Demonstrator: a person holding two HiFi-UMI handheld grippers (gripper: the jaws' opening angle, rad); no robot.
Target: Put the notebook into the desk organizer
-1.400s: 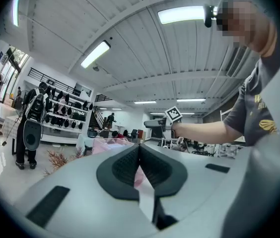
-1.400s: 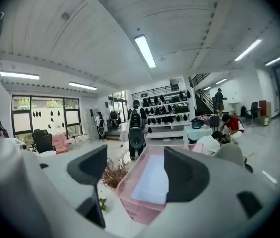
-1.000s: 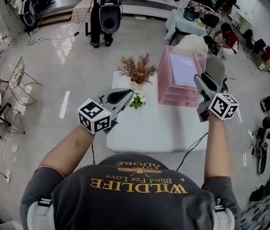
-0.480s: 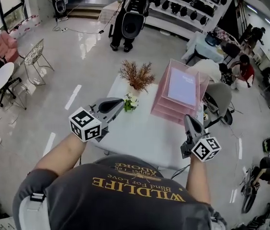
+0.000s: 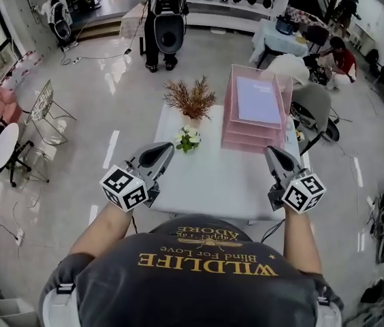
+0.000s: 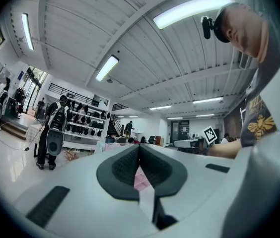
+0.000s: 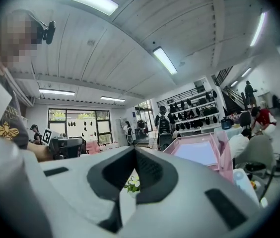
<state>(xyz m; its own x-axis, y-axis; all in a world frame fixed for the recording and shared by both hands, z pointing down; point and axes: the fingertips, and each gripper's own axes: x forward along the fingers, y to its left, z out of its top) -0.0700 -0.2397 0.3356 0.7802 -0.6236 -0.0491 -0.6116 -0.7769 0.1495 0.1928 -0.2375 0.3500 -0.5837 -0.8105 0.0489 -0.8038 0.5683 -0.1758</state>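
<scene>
1. A white rectangular table [image 5: 212,182] stands on the glossy pale floor [image 5: 110,114] of an open showroom.
2. A pink translucent stacked-tray desk organizer [image 5: 250,142] occupies the table's far right corner. The pale lilac notebook [image 5: 258,101] lies flat in its top tray.
3. Dried brown branches in a vase [image 5: 190,99] and a small white-flowered plant [image 5: 187,139] stand at the far left.
4. Left gripper [image 5: 169,146] and right gripper [image 5: 269,150]: jaws together, nothing between them, at the near corners.

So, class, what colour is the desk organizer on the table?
Pink; the desk organizer shows best in the head view.
</scene>
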